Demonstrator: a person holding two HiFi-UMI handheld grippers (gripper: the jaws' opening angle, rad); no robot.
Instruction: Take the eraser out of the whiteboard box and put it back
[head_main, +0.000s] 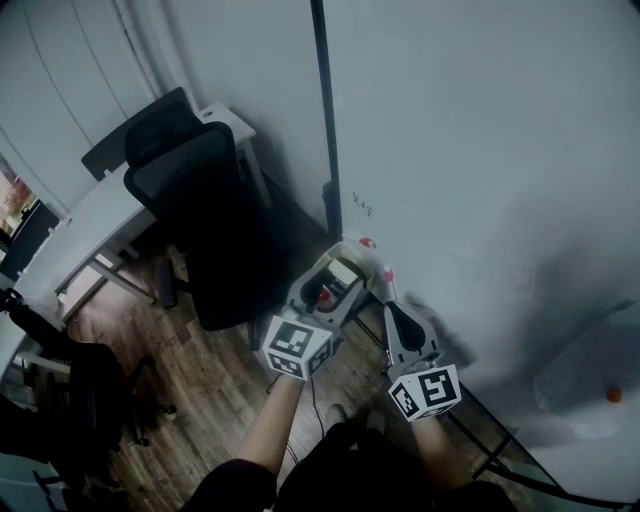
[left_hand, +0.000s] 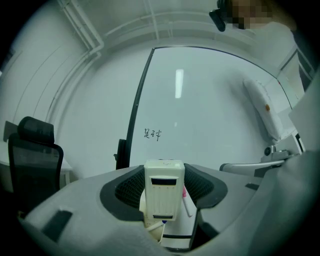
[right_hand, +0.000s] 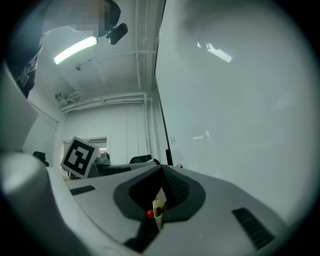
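Note:
A cream eraser (left_hand: 164, 196) stands upright between the jaws of my left gripper (left_hand: 164, 200), which is shut on it. Just beneath it lies the whiteboard box (left_hand: 150, 226) with a pink-capped marker (left_hand: 186, 201) inside. In the head view the eraser (head_main: 344, 270) sits over the box (head_main: 352, 252) at the whiteboard's lower left, with the left gripper (head_main: 338, 280) around it. My right gripper (head_main: 386, 292) reaches the box's right end, near a red marker cap (head_main: 388, 275). In the right gripper view, the right gripper (right_hand: 159, 215) is shut on a thin cream wall of the box (right_hand: 159, 220).
The whiteboard (head_main: 480, 150) fills the right side, with a black frame bar (head_main: 322, 110) and small writing (head_main: 362, 205). A black office chair (head_main: 190, 200) and a white desk (head_main: 90, 225) stand left of the box. Another dark chair (head_main: 70, 390) stands on the wooden floor (head_main: 220, 390).

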